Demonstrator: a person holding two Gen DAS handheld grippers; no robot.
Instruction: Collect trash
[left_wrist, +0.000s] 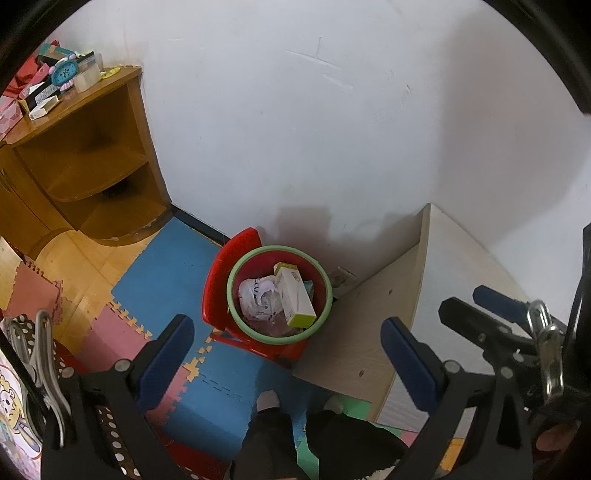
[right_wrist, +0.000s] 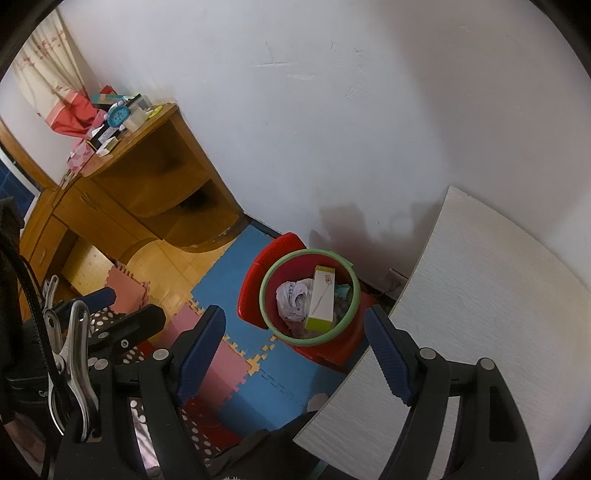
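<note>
A red bin with a green rim stands on a small red chair by the wall. Inside it lie crumpled white paper and a white and green box. My left gripper is open and empty, held above and short of the bin. My right gripper is open and empty, also above the bin. The right gripper's fingers show at the right of the left wrist view.
A pale table stands right of the bin. A wooden corner cabinet with boxes and a blue clock is at the left. Blue and pink foam mats cover the floor. The person's feet are below.
</note>
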